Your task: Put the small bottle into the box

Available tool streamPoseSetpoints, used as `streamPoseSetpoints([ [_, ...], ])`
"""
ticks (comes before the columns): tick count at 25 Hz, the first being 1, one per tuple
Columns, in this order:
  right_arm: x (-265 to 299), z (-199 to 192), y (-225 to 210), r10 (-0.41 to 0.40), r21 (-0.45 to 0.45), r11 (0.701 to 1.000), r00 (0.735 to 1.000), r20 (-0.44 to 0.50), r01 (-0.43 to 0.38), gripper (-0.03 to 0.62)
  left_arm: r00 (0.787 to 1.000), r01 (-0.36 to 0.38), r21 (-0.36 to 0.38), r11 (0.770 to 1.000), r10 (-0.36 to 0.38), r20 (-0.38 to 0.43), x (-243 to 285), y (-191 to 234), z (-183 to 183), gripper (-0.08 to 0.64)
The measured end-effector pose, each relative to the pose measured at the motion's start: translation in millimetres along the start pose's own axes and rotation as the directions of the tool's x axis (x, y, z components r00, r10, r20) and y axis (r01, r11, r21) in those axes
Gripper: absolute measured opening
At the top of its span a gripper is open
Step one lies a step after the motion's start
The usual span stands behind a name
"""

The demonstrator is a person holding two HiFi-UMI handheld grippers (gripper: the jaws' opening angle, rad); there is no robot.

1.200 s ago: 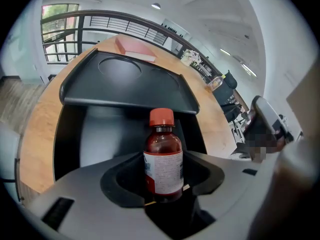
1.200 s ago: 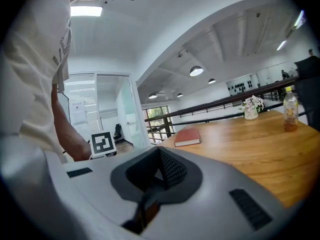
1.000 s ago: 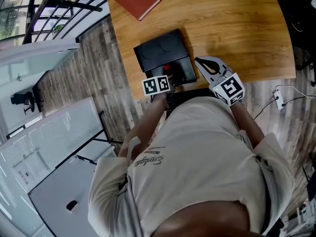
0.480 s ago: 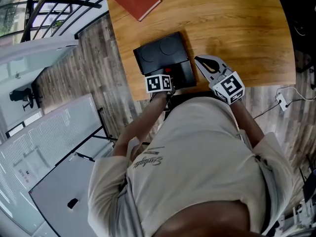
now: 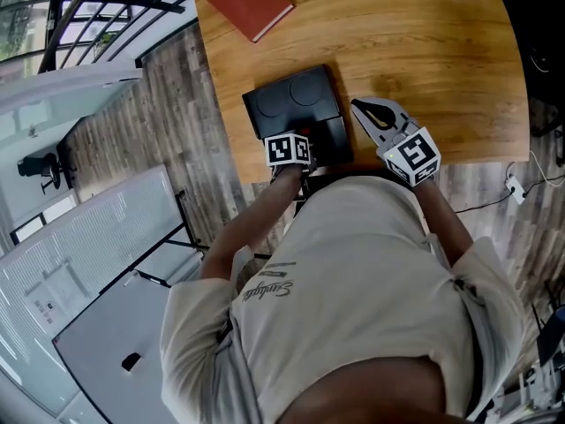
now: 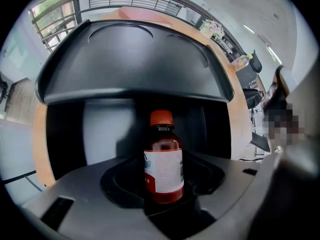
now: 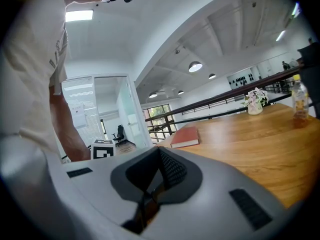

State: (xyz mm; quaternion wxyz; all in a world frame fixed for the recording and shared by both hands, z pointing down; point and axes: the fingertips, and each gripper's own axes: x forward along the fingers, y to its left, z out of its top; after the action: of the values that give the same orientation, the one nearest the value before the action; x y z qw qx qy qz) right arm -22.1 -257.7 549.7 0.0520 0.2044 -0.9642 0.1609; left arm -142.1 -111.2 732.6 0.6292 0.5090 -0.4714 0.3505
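Note:
The small amber bottle [image 6: 163, 161], red-capped with a white label, stands upright between the jaws of my left gripper [image 6: 163, 206], which is shut on its lower part. Right in front of it is the black box [image 6: 125, 129], its lid [image 6: 130, 59] raised behind the dark inside. From the head view the left gripper [image 5: 300, 144] sits at the near edge of the box [image 5: 296, 104], and its marker cube hides the bottle. My right gripper [image 5: 357, 107] rests just right of the box, jaws together with nothing in them.
The box sits near the front edge of a wooden table [image 5: 424, 51]. A red book [image 5: 255, 3] lies at the far left of it. A flower vase [image 7: 255, 104] and a plastic bottle [image 7: 298, 98] stand far across the table.
The left gripper with the bottle has crept slightly forward over the box's near edge, and the red cap is no longer seen from the head. The right gripper stays put.

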Motion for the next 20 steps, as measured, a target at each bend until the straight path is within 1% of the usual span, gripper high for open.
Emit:
streamPoseSetpoints([
  [5,3,0,4,0.009,-0.002,1.0,1.0,0.002,-0.009,-0.006,1.0,-0.021,0.032,0.999,0.021,-0.005,1,0,-1,0.227],
  [7,2,-1,6,0.012,-0.003,1.0,1.0,0.002,-0.012,-0.006,1.0,-0.012,0.04,0.999,0.012,-0.008,1,-1,-2,0.23],
  [9,1,-2,9,0.013,-0.004,1.0,1.0,-0.001,-0.013,-0.005,1.0,0.001,0.048,0.999,-0.001,-0.006,0,-3,-2,0.25],
  [12,-2,-2,13,0.013,-0.01,1.0,1.0,-0.005,-0.013,-0.006,1.0,0.006,0.054,0.999,-0.006,0.005,-1,-4,-2,0.25],
  [14,-4,-2,17,0.013,-0.018,1.0,1.0,-0.008,-0.014,-0.005,1.0,-0.007,0.075,0.997,0.005,0.027,-3,-3,0,0.25],
  [17,-6,1,24,0.012,-0.032,0.999,1.0,-0.014,-0.012,-0.005,0.995,-0.036,0.116,0.993,0.025,0.096,-12,-2,6,0.25],
  [18,-6,2,27,0.012,-0.039,0.999,1.0,-0.015,-0.013,-0.005,0.993,-0.033,0.121,0.992,0.018,0.12,-16,-2,8,0.25],
  [20,-4,5,33,0.013,-0.056,0.998,1.0,-0.016,-0.014,-0.005,0.987,-0.002,0.112,0.994,-0.016,0.161,-24,-5,13,0.25],
])
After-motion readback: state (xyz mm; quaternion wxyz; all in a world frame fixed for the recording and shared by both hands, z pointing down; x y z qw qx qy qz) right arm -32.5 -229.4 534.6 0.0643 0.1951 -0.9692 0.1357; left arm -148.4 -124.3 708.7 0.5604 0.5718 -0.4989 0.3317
